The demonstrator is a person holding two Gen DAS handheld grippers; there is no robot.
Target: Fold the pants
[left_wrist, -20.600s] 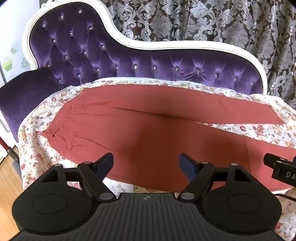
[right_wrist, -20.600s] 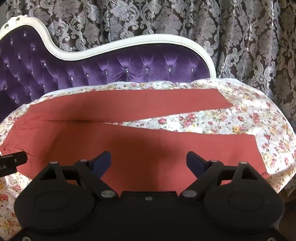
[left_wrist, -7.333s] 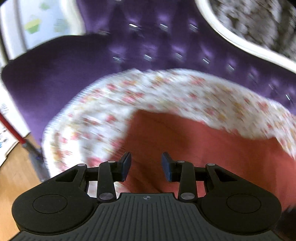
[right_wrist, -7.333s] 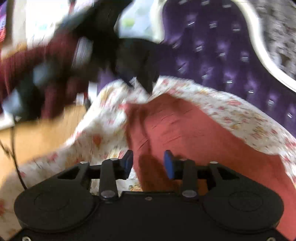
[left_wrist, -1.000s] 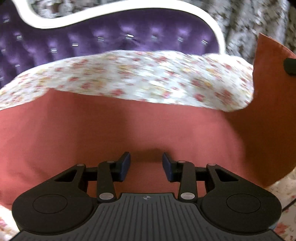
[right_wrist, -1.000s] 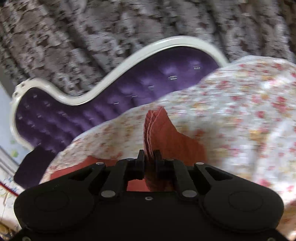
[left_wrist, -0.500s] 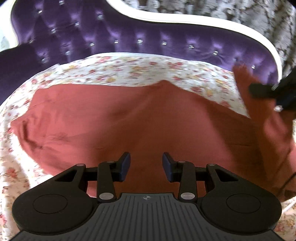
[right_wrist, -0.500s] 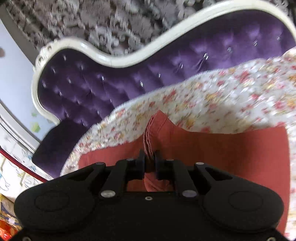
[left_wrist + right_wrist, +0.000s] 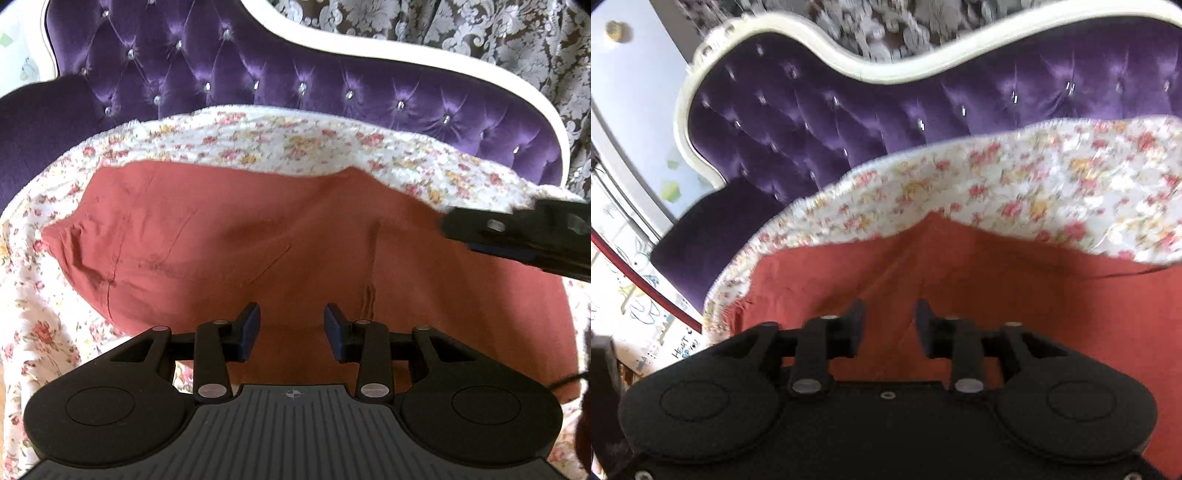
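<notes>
On floral sheet [image 9: 295,140], pants [image 9: 258,236]; purple tufted sofa [image 9: 258,74], damask curtain [image 9: 480,29] behind

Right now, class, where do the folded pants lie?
The pants lie on the floral cover of the purple sofa, centre of the left wrist view, ahead of the left gripper.

Bright daylight; left wrist view sharp, right motion-blurred; fisheye bending at edges.

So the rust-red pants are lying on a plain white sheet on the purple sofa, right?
Not quite. The pants do lie on the purple sofa, but the sheet under them is floral, white with small red and yellow flowers, as the left wrist view shows.
</notes>
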